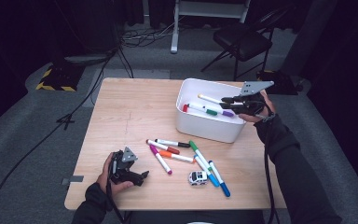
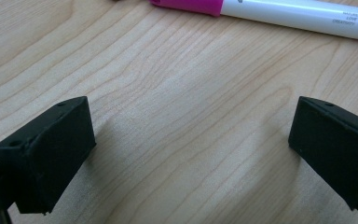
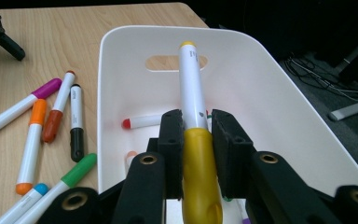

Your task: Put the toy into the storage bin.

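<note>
I'm working over the wooden table (image 1: 135,112), and the white bin (image 1: 205,128) sits at its far right, already holding a red-capped marker (image 3: 142,122) and a purple-capped one (image 1: 227,113). My right gripper (image 1: 228,99) hangs over the bin, jaws clamped tight on the yellow marker (image 3: 192,93), which points along them toward the bin's far wall with its handle slot.

Risk one: I'm holding the marker by its cap end, so most of its length sticks out ahead. If I let go now it could tip, strike the rim and bounce out onto the table, or the cap could pull loose.

Risk two: the bin is light plastic. If I nudge its near wall with the gripper it may slide toward the table edge.

My left gripper (image 1: 128,170) rests low at the near left, jaws wide apart on bare wood, nothing between them. The pink marker (image 2: 261,10) lies just beyond it. A careless sweep there would scatter the loose cluster of markers (image 1: 186,156) and send the little toy car (image 1: 197,178) rolling off the near edge.
</note>
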`<state>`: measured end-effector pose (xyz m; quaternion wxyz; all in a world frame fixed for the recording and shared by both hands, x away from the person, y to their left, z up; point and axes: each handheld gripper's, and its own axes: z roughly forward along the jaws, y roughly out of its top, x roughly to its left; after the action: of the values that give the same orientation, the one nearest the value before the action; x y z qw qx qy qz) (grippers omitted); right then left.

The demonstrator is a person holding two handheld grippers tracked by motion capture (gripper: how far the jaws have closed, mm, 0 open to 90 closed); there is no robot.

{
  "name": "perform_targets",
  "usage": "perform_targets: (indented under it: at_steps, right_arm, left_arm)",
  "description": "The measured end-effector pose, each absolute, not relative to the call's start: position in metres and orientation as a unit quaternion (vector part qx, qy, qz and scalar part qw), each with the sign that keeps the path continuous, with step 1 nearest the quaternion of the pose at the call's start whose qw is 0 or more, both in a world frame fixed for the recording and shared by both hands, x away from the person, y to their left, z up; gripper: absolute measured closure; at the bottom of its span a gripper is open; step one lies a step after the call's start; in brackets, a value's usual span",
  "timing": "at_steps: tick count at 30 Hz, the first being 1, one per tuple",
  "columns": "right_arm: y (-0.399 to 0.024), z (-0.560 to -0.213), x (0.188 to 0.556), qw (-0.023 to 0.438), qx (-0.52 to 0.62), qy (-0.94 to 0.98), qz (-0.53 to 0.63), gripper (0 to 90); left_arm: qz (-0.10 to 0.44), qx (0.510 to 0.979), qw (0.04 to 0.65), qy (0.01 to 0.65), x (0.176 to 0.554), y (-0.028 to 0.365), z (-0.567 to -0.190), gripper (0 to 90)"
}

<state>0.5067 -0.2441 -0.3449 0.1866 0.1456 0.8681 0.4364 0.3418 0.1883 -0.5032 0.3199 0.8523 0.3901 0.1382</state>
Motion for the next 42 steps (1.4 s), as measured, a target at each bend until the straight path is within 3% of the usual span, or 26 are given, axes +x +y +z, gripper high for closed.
perform_targets:
  at_steps: [30, 38, 42]
  right_arm:
    - [-0.263, -0.361, 0.505, 0.161, 0.153, 0.913, 0.343, 73.3]
    - [-0.271, -0.355, 0.497, 0.169, 0.171, 0.895, 0.375, 58.6]
    - [-0.276, -0.349, 0.482, 0.184, 0.177, 0.879, 0.402, 45.8]
  left_arm:
    - [0.138, 0.852, 0.320, 0.390, 0.342, 0.188, -0.503, 0.5]
    - [0.138, 0.852, 0.320, 0.390, 0.342, 0.188, -0.503, 0.4]
    - [0.138, 0.852, 0.320, 0.390, 0.342, 0.188, -0.503, 0.4]
